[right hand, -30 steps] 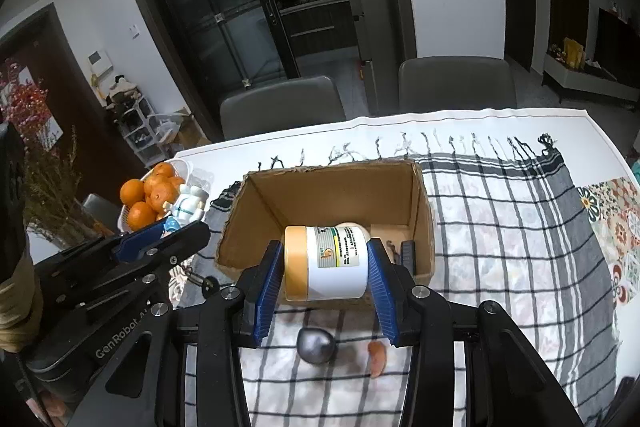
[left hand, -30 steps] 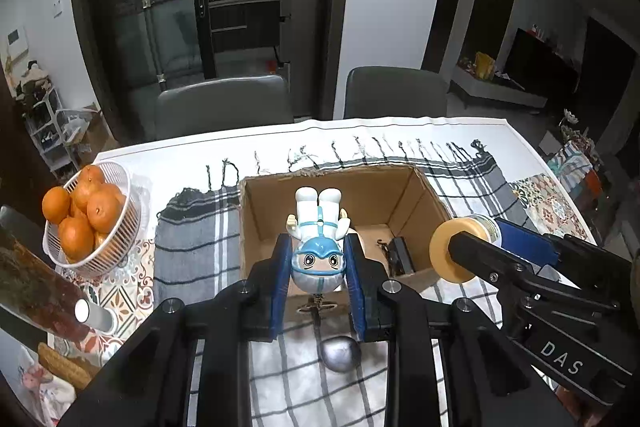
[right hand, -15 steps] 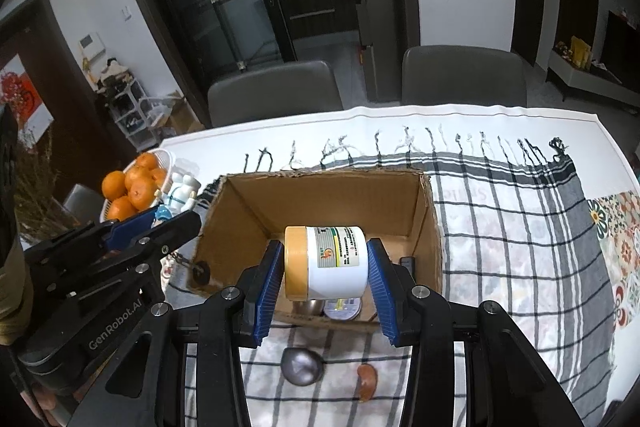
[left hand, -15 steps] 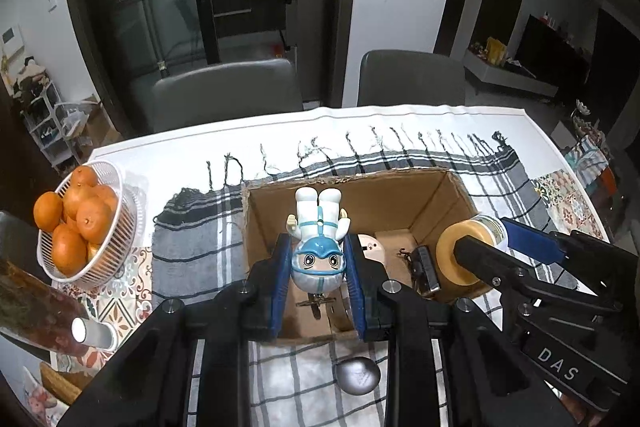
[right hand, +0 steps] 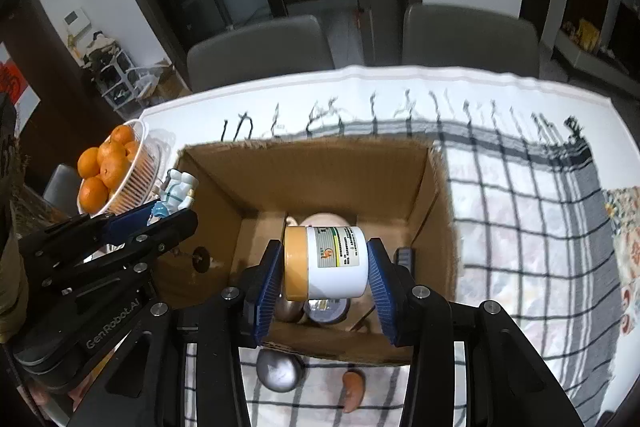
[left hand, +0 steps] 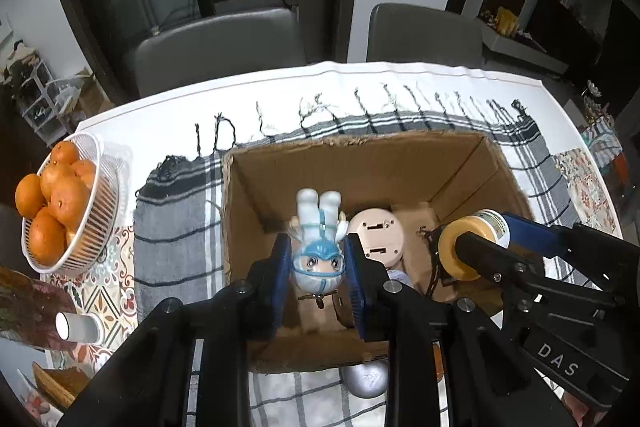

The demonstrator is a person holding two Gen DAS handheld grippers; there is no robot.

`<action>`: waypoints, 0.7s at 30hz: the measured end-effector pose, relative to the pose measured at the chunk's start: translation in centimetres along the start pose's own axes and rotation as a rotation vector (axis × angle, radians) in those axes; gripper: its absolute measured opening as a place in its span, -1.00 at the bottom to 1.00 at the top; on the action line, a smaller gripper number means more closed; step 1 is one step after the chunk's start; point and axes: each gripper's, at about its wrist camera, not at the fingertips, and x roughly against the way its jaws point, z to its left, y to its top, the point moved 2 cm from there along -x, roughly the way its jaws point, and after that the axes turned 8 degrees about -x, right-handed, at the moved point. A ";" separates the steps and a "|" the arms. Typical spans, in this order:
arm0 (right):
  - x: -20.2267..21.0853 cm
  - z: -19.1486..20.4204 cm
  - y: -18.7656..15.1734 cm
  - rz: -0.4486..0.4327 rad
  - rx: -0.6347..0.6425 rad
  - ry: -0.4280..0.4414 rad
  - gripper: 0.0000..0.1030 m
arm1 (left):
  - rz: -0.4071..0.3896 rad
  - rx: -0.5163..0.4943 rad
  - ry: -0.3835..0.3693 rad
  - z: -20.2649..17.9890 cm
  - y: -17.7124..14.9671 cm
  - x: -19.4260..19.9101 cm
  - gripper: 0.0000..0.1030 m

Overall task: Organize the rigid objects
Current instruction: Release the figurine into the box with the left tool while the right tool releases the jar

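Observation:
My left gripper (left hand: 318, 263) is shut on a white-and-blue toy figure (left hand: 319, 243), held head-down over the open cardboard box (left hand: 360, 151). The figure also shows in the right wrist view (right hand: 176, 193), at the box's left wall. My right gripper (right hand: 326, 263) is shut on a white jar with a tan lid (right hand: 326, 263), held sideways over the box (right hand: 304, 157). The jar also shows in the left wrist view (left hand: 470, 247). Inside the box lie a round beige disc (left hand: 376, 237), a small black item (right hand: 404, 259) and a tin (right hand: 326, 309).
A white basket of oranges (left hand: 86, 203) stands left of the box. A grey metal ball (right hand: 279, 369) and an orange piece (right hand: 354, 389) lie on the checked cloth (right hand: 520, 207) in front of the box. Two grey chairs stand behind the table.
Both grippers have moved forward and higher over the box with their loads. The view now looks down into the box, showing the disc and tin inside.

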 end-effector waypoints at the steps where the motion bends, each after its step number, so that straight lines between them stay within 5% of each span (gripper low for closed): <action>1: -0.3 -0.1 0.0 0.009 -0.005 0.004 -0.16 | 0.002 0.001 0.005 0.0 -0.1 -0.1 -0.46; 10: -0.2 -0.5 -0.6 -0.013 0.001 -0.036 -0.13 | -0.006 0.013 0.013 0.2 -1.2 0.5 -0.31; 21: 3.4 -0.2 -2.5 -0.111 0.013 -0.037 -0.14 | -0.107 0.005 0.030 -0.7 -3.3 4.9 -0.06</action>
